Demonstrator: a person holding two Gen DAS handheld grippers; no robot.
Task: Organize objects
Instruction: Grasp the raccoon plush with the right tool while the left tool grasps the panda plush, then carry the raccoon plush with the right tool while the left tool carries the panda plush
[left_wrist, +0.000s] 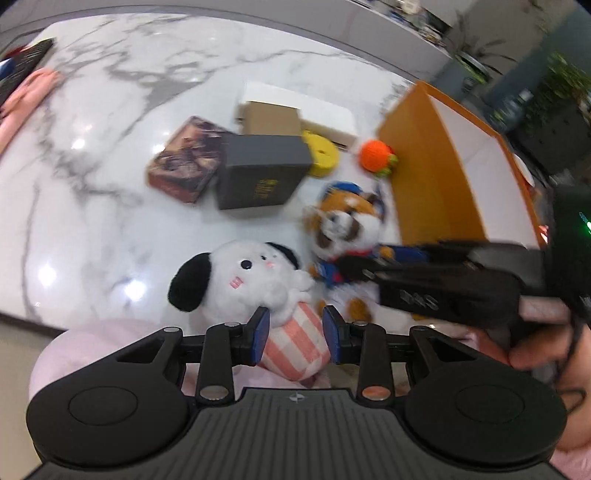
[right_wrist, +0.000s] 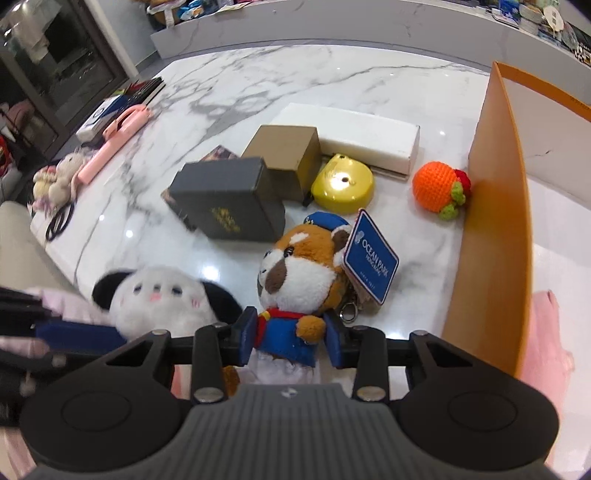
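While both plushes lie heads away — left tongs (left_wrist: 295, 338) grasp white dog (left_wrist: 243, 280) | right tongs (right_wrist: 291, 341) grasp sailor plush (right_wrist: 299, 280)

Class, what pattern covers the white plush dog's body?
Pink-and-white checks on the white plush dog, clearest in the left wrist view.
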